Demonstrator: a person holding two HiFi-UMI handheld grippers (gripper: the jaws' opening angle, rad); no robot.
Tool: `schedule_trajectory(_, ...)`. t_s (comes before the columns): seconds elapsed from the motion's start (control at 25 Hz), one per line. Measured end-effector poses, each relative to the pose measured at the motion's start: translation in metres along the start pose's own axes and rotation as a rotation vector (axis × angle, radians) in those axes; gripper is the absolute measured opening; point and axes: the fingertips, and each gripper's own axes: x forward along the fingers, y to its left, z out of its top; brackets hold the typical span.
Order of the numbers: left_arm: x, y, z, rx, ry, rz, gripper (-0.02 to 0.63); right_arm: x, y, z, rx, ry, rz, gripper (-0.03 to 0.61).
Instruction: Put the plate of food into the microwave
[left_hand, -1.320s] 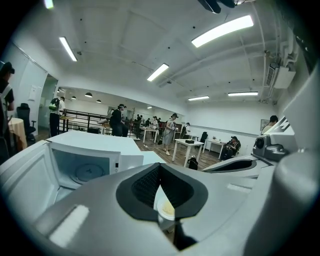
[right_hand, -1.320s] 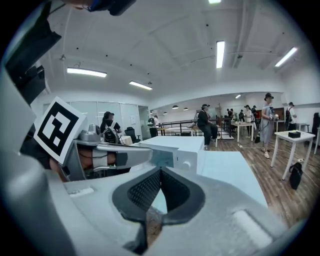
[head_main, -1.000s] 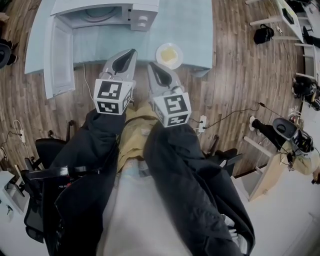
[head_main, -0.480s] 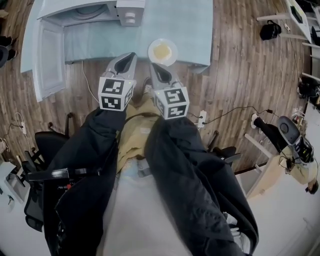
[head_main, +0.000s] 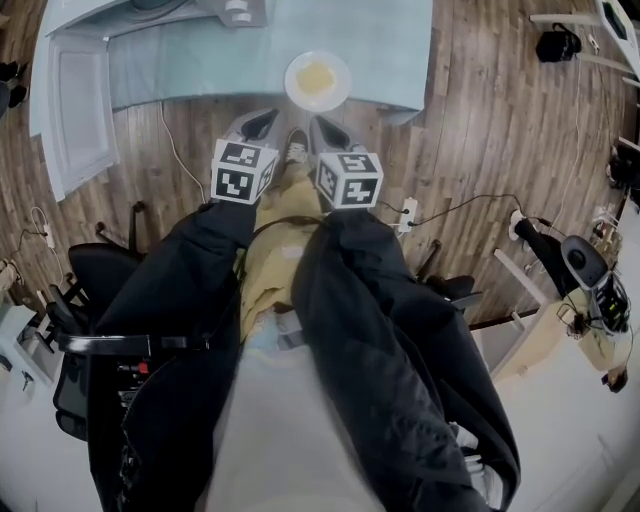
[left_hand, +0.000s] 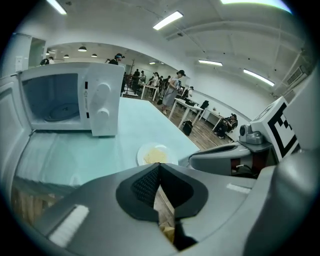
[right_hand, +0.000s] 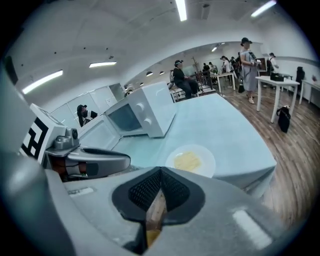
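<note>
A white plate (head_main: 318, 80) with yellow food sits near the front edge of the pale blue table (head_main: 390, 50). It also shows in the left gripper view as the plate (left_hand: 155, 154) and in the right gripper view as the plate (right_hand: 190, 161). The white microwave (head_main: 190, 8) stands at the table's back left, its door (head_main: 75, 105) swung wide open. My left gripper (head_main: 262, 122) and right gripper (head_main: 322, 127) hang side by side over the floor, short of the table edge and below the plate. Both are shut with nothing between their jaws.
Black office chairs (head_main: 90, 290) stand on the wooden floor at the left. A power strip (head_main: 405, 238) with cables lies to the right of my legs. People and desks (right_hand: 260, 75) fill the room beyond the table.
Both grippers have dropped and drawn back from the table edge toward my body. The plate now lies just ahead of them, between their tips.
</note>
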Motion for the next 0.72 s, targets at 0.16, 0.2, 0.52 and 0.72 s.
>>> schedule_trajectory(0.16, 0.008, 0.004, -0.014, -0.028, 0.033, 0.013, 0.003, 0.011, -0.016, -0.016, 0.038, 0.035, 0.002, -0.003)
schedule_trajectory(0.2, 0.010, 0.005, -0.016, -0.034, 0.038, 0.019, 0.003, 0.015, -0.020, -0.021, 0.052, 0.045, 0.002, -0.003)
schedule_trajectory(0.52, 0.022, 0.002, -0.035, -0.077, 0.070, 0.038, 0.003, 0.036, -0.044, -0.042, 0.158, 0.088, 0.005, 0.058)
schedule_trajectory(0.72, 0.024, -0.005, -0.039, -0.096, 0.073, 0.051, 0.003, 0.044, -0.061, -0.051, 0.219, 0.115, -0.005, 0.114)
